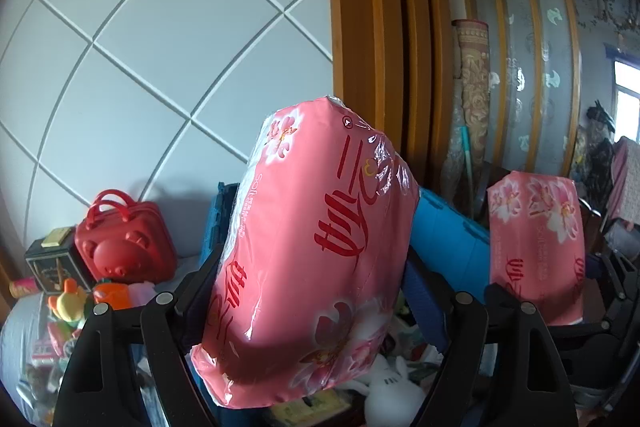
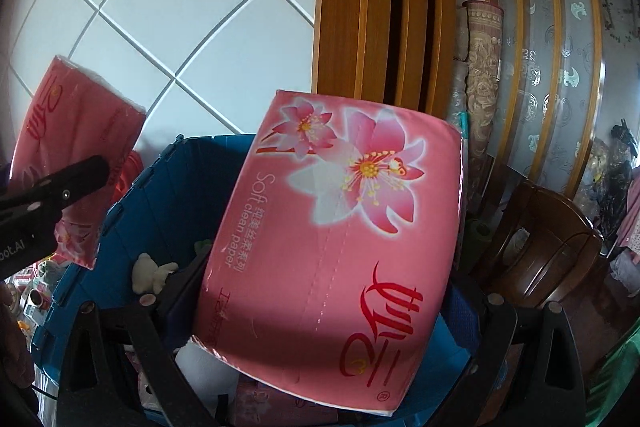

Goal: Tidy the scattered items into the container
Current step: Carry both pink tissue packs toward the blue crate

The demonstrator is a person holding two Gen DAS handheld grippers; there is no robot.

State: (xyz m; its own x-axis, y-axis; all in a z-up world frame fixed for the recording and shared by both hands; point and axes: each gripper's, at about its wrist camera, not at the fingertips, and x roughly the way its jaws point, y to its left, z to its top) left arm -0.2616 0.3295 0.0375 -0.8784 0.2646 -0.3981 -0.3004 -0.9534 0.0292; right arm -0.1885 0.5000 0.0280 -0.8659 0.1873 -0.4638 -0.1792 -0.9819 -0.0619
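wall: white panels with thin crossing lines | door frame: orange wood | chair: dark wood | window: bright, far right

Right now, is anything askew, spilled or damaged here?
Nothing spilled or damaged. Both pink tissue packs are held tilted in the air: one in the left gripper, pack, one in the right gripper, pack, over the blue crate. Small items still lie scattered outside the crate.
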